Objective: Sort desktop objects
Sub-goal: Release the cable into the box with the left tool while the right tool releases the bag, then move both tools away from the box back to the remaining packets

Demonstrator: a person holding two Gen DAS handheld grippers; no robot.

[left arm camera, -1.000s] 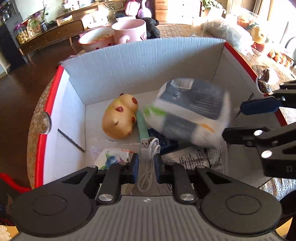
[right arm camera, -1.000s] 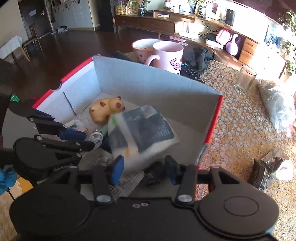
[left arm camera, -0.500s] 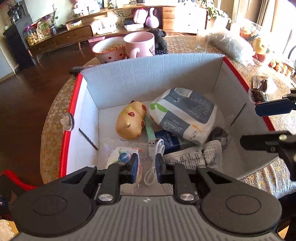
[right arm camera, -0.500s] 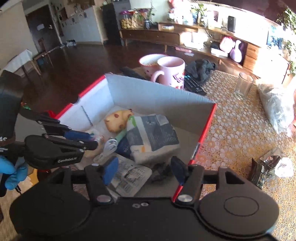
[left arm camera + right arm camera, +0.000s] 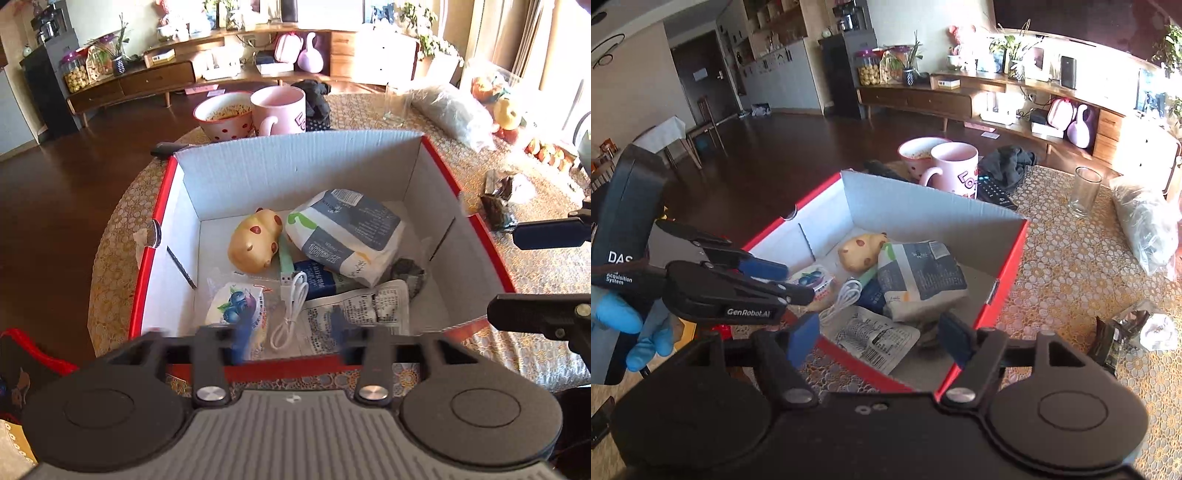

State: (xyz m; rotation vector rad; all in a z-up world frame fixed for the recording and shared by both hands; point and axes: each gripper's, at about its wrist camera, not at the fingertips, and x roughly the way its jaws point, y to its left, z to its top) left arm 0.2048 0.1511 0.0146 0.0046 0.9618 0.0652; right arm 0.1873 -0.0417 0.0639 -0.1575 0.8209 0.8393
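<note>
A red-edged cardboard box [image 5: 295,166] [image 5: 923,206] holds a grey-and-white packet [image 5: 345,236] [image 5: 919,275], a yellow spotted toy [image 5: 255,240] [image 5: 862,251], a white USB cable [image 5: 291,310] [image 5: 844,295], a blueberry packet [image 5: 236,306] and a printed sachet [image 5: 358,306] [image 5: 875,336]. My left gripper [image 5: 290,336] is open and empty above the box's near rim, its fingertips blurred. My right gripper [image 5: 879,334] is open and empty over the box's near right corner. Each gripper also shows in the other's view.
Behind the box stand a pink mug [image 5: 279,110] [image 5: 951,168], a dotted bowl [image 5: 223,114], a dark cloth [image 5: 1008,164] and a remote [image 5: 993,192]. A glass [image 5: 1084,192], a clear bag [image 5: 1145,229] and crumpled wrappers [image 5: 1126,332] lie on the lace tablecloth to the right.
The grey-and-white packet dropped from my right gripper into the box and lies still. Both grippers pulled back and up from the box. My left gripper's jaws have widened from nearly shut.
</note>
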